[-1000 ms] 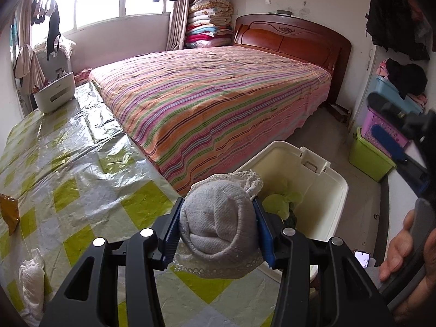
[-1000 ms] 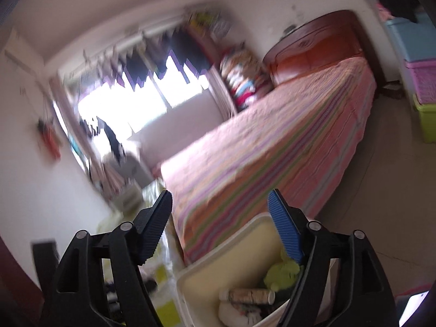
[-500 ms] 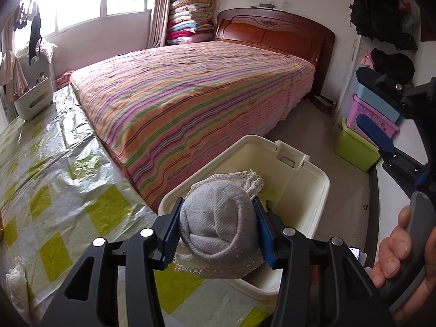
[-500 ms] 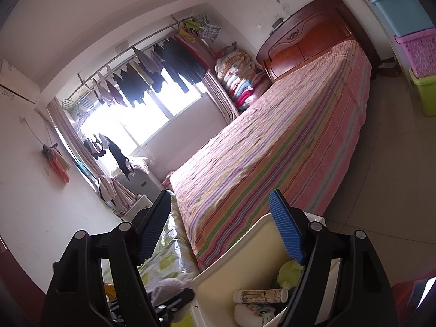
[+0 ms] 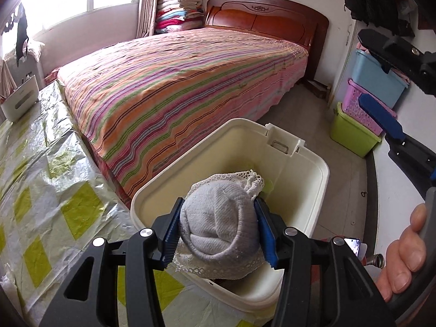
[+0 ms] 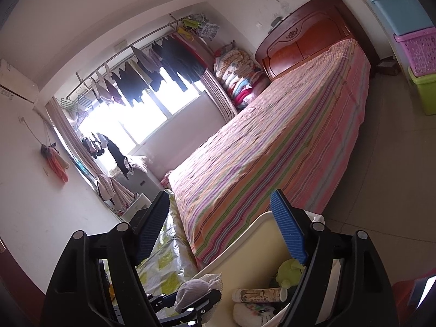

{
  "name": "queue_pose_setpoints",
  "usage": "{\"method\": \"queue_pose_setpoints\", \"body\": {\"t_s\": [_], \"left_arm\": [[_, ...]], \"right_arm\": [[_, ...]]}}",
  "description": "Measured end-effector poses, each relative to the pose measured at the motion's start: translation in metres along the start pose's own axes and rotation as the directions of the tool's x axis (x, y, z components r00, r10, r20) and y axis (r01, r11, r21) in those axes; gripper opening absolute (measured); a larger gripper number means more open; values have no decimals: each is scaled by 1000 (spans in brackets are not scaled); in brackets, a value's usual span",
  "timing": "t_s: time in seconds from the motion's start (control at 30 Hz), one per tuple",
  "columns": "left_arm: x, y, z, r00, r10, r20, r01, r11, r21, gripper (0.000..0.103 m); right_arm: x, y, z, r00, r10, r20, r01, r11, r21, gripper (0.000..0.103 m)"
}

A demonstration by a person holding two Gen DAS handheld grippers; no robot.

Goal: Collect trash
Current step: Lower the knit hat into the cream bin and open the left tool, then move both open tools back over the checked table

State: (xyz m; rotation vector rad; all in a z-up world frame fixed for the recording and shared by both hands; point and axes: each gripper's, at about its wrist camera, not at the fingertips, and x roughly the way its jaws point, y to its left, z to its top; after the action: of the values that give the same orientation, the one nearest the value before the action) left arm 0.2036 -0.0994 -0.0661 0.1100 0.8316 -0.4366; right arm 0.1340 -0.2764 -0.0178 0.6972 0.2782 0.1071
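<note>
Gripping balled sock point(image 5: 218, 223) over bin point(image 5: 313, 179), left jaws easing apart; bin holds tube point(image 6: 260, 294); right jaws open, widening, empty.

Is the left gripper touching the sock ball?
Touching: the left wrist view shows both blue pads of the left gripper against the sock ball, jaws opening.

The rolled sock point(image 5: 218, 223) is soft grey knit cloth with a white lace trim, and the bin point(image 5: 308, 179) beneath it is smooth cream plastic. A glossy, crinkled plastic sheet point(image 5: 54, 179) covers the tabletop. The bed point(image 5: 174, 81) has matt striped cloth and a polished wood headboard point(image 5: 261, 21).
</note>
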Motion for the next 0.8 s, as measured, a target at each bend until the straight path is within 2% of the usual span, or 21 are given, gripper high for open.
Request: {"method": "queue_pose_setpoints", "body": {"t_s": [0.13, 0.2, 0.27, 0.37, 0.53, 0.8], "left_arm": [[-2, -1, 1, 1000, 13, 9, -13, 1000, 13, 52], [-2, -3, 1, 1000, 22, 7, -22, 999, 29, 61], [-8, -6, 1, 999, 36, 32, -37, 999, 39, 76], [-17, -9, 2, 996, 51, 69, -55, 997, 59, 83], [-25, -11, 3, 992, 87, 88, -95, 992, 87, 84], [-62, 29, 2, 973, 123, 196, -117, 992, -43, 84]], "right_arm": [[-1, 4, 0, 1000, -3, 6, 3, 1000, -7, 77], [-1, 3, 0, 1000, -5, 5, 5, 1000, -8, 78], [-2, 3, -1, 1000, -8, 8, 8, 1000, -1, 82], [-1, 3, -3, 1000, -11, 7, 11, 1000, 5, 87], [0, 6, -4, 1000, -14, 6, 14, 1000, 6, 95], [13, 26, -18, 999, 27, -43, -28, 999, -15, 96]]}}
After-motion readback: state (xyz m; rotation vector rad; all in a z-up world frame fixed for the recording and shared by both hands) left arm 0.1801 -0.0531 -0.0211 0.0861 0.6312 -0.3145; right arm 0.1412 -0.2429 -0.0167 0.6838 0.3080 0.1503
